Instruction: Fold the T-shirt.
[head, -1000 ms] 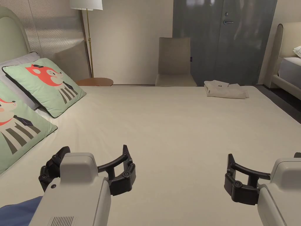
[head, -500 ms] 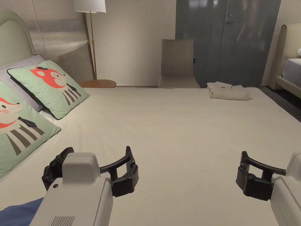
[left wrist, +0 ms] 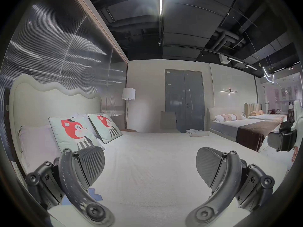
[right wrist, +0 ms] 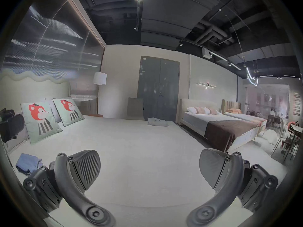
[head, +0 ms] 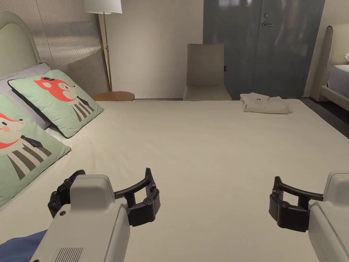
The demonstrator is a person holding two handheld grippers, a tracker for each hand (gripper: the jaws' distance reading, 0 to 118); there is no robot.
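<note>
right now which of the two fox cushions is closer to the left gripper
The nearer fox cushion, cut off by the head view's left edge, lies closest to the left gripper; the other fox cushion sits farther up the bed.

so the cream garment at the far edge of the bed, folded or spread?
Folded. The cream garment lies as a compact, layered rectangle with stacked edges on the beige bed, not spread flat.
</note>
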